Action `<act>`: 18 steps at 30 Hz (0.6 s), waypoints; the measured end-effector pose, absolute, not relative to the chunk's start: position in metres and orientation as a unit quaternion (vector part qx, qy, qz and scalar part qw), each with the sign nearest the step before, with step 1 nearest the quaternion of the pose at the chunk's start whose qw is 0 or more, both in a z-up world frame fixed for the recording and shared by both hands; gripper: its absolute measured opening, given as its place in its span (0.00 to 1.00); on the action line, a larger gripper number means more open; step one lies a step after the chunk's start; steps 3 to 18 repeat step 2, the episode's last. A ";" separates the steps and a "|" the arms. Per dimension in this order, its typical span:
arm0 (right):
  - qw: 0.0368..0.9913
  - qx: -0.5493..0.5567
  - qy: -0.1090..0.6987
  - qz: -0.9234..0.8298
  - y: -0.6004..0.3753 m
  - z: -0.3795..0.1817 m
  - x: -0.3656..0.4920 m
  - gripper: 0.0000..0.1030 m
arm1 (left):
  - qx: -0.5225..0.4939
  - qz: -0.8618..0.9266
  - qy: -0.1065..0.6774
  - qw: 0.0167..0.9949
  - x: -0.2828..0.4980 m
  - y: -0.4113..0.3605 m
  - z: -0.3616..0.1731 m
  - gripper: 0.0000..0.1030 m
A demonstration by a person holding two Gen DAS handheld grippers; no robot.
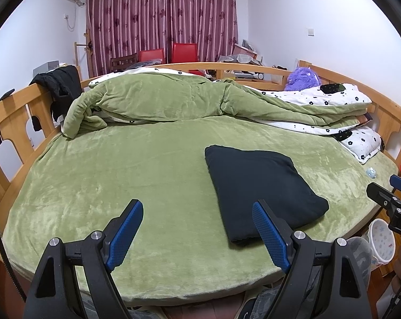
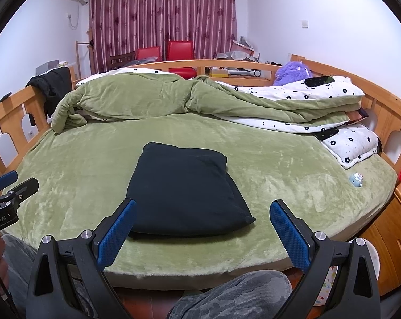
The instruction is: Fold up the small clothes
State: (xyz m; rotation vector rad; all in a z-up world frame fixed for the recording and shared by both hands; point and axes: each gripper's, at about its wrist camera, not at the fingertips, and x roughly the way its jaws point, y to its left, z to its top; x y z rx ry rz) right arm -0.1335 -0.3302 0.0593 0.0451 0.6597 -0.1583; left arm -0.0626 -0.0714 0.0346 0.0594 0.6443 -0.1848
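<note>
A folded black garment (image 2: 185,188) is seen lying flat on the green bed (image 2: 280,159). Both the left gripper (image 1: 197,210) and right gripper (image 2: 203,208) are held level above the bed's near edge, fingers spread apart, nothing gripped.

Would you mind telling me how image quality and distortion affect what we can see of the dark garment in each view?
Left wrist view: strong fisheye bends the bed frame into an arc; the folded black garment is sharp but too dark to show folds. Right wrist view: same bowing and dark vignette corners; the garment is evenly lit, with a soft shadow at its near edge and no glare.
</note>
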 end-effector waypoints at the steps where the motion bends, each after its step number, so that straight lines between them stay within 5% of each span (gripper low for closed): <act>1: 0.943 0.021 0.324 -0.078 -0.330 0.059 -0.134 0.95 | 0.030 -0.090 0.316 0.944 -0.062 -0.071 0.035 0.81; 18: 0.943 0.022 0.324 -0.078 -0.331 0.059 -0.134 0.96 | 0.031 -0.087 0.315 0.944 -0.063 -0.072 0.034 0.82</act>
